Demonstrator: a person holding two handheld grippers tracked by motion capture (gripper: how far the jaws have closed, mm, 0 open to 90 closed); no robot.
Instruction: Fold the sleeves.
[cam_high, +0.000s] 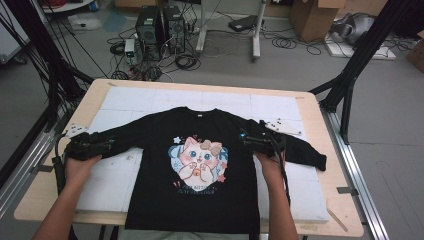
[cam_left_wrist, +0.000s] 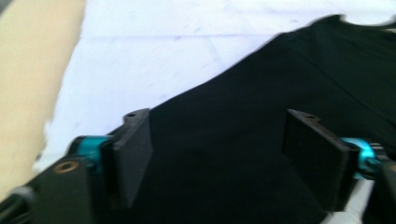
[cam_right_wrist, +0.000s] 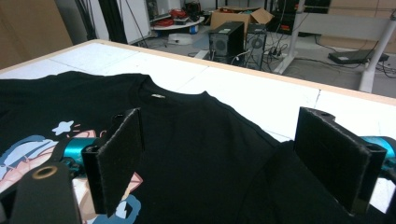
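Tabletop (cam_high: 320, 150) padded white, shirt (cam_high: 195, 200) flat. My left claw (cam_left_wrist: 215, 154) apart over sleeve, right claw (cam_right_wrist: 233, 158) apart near shoulder. Next: grip sleeves, fold inward.

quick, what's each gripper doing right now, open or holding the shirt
Left gripper: open, fingers apart over the black sweatshirt sleeve, holding nothing.
Right gripper: open above the sweatshirt's shoulder, holding nothing.
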